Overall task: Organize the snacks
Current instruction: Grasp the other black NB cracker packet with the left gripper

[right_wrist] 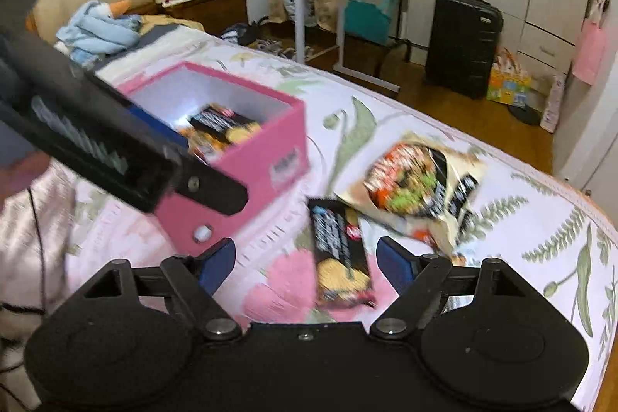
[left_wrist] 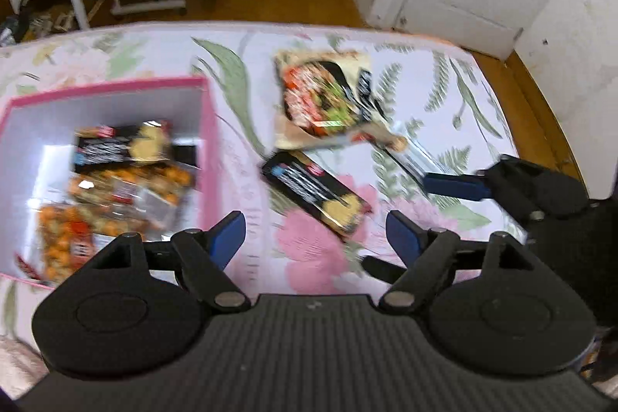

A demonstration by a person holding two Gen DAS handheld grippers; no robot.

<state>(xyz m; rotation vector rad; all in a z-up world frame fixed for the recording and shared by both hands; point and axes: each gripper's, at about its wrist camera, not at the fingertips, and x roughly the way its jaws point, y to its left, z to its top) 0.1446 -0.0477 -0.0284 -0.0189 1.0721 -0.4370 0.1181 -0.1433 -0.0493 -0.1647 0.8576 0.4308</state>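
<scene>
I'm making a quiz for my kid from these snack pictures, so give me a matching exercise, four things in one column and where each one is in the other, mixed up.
Things:
1. pink box
2. black cracker packet
3. beige noodle bag
4. orange snack bags

Places:
A. inside the box
B. on the bedspread, right in front of the open right gripper
C. on the bedspread, just beyond the black packet
D. on the bedspread, left of the loose snacks

Pairs: 1-D, 2-B, 3-C, 4-A

left hand-held gripper (left_wrist: 316, 238) jaws apart, right hand-held gripper (right_wrist: 306, 263) likewise
</scene>
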